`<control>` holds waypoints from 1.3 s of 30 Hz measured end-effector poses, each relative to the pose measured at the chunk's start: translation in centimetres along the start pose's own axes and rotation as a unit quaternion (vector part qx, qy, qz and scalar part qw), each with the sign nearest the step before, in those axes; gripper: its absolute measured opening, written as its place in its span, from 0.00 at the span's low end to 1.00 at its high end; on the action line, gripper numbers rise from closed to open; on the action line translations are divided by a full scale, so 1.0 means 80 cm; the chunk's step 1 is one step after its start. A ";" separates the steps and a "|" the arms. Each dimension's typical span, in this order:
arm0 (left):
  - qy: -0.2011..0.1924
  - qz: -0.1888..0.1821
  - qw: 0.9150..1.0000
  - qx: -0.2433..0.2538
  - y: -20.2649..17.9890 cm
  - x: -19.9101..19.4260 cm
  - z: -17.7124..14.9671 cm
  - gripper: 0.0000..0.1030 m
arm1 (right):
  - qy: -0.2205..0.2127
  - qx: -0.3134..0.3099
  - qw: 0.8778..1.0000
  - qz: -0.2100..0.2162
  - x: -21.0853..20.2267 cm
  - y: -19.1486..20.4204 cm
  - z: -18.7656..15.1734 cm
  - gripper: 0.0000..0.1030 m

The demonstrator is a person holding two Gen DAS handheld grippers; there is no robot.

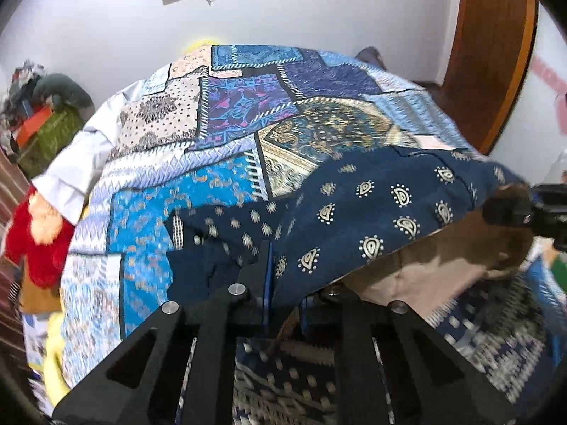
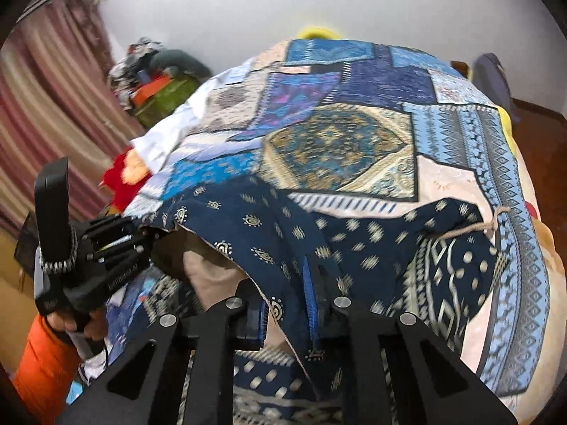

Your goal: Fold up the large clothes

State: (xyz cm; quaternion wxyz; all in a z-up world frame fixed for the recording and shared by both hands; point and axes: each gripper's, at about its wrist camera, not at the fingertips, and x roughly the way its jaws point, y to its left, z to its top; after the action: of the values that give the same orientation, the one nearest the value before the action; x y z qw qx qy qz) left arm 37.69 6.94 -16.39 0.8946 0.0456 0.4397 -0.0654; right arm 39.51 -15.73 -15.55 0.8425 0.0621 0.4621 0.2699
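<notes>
Item: navy printed garment (image 1: 382, 209), large, paisley motifs on dark blue, patterned border band at one end, tan reverse side showing where the edge is lifted.

Location: near end of the bed, lying over the patchwork bedspread (image 1: 226, 113); nearest edge raised off the bed and strung between the two grippers, far portion resting on the spread, a drawstring cord (image 2: 471, 228) trailing at the right side.

Left gripper (image 1: 269, 276): pressed together on the garment's lifted edge, cloth pinched between the pads.

Right gripper (image 2: 312, 297): pressed together on the same edge further along, a fold of navy cloth hanging from the pinch.

Handling, judged: thin, soft, light; no stiffness, sags between the holds and drapes freely; likely to slide on the smooth spread rather than snag. Not fragile. Cord apt to catch or drag.

Hold points, judged: hem or corner edges, well apart, taut enough to keep the edge straight when carried over; pinching a single layer preferable to a bunched fold, which could slip out.

Surroundings: laundry pile (image 2: 156, 71) by the wall, red cloth (image 1: 39, 241) beside the bed.
</notes>
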 end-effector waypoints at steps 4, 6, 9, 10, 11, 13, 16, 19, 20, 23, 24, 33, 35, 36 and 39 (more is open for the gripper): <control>0.003 -0.008 1.000 -0.002 0.006 -0.034 -0.035 0.12 | 0.007 -0.035 0.999 0.013 -0.025 0.034 -0.036 0.14; 0.009 -0.002 1.000 0.000 0.006 -0.043 -0.057 0.12 | 0.015 -0.051 0.998 0.015 -0.032 0.052 -0.055 0.14; 0.022 -0.006 1.000 -0.008 0.010 -0.051 -0.087 0.12 | 0.033 -0.067 0.997 0.019 -0.037 0.073 -0.086 0.15; 0.025 -0.007 1.000 -0.010 0.011 -0.052 -0.097 0.12 | 0.040 -0.074 0.996 0.016 -0.037 0.078 -0.096 0.15; 0.030 -0.005 0.999 -0.012 0.011 -0.054 -0.110 0.12 | 0.046 -0.083 0.995 0.008 -0.037 0.084 -0.106 0.15; 0.041 -0.007 0.999 -0.016 0.011 -0.055 -0.130 0.12 | 0.053 -0.095 0.994 -0.008 -0.036 0.091 -0.124 0.15; 0.059 -0.004 0.998 -0.022 0.010 -0.052 -0.159 0.12 | 0.074 -0.107 0.991 -0.023 -0.035 0.100 -0.152 0.15; 0.079 0.015 0.997 -0.020 0.009 -0.047 -0.186 0.12 | 0.085 -0.114 0.988 -0.061 -0.034 0.101 -0.170 0.15; 0.085 0.020 0.996 -0.022 0.010 -0.046 -0.194 0.12 | 0.086 -0.117 0.987 -0.070 -0.034 0.100 -0.174 0.15; 0.111 0.033 0.993 -0.028 0.020 -0.042 -0.216 0.12 | 0.083 -0.119 0.986 -0.083 -0.043 0.095 -0.183 0.15; 0.115 0.036 0.992 -0.028 0.023 -0.043 -0.221 0.12 | 0.080 -0.120 0.986 -0.084 -0.049 0.095 -0.186 0.15; 0.043 0.057 0.997 -0.042 0.050 -0.097 -0.158 0.52 | 0.086 -0.116 0.986 -0.088 -0.097 0.078 -0.195 0.15; 0.015 0.051 0.998 -0.039 0.044 -0.109 -0.129 0.61 | 0.076 -0.100 0.988 -0.090 -0.108 0.066 -0.185 0.15; 0.008 0.047 0.998 -0.037 0.043 -0.110 -0.119 0.62 | 0.069 -0.092 0.989 -0.090 -0.112 0.062 -0.177 0.15; -0.017 0.032 0.999 -0.021 0.022 -0.113 -0.078 0.67 | 0.039 -0.072 0.992 -0.095 -0.122 0.054 -0.154 0.15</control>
State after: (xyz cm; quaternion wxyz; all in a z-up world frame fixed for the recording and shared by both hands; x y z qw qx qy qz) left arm 27.63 10.28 -12.97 0.9045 0.0401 0.4236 -0.0280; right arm 23.63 -18.87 -13.74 0.8480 -0.0536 0.4777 0.2230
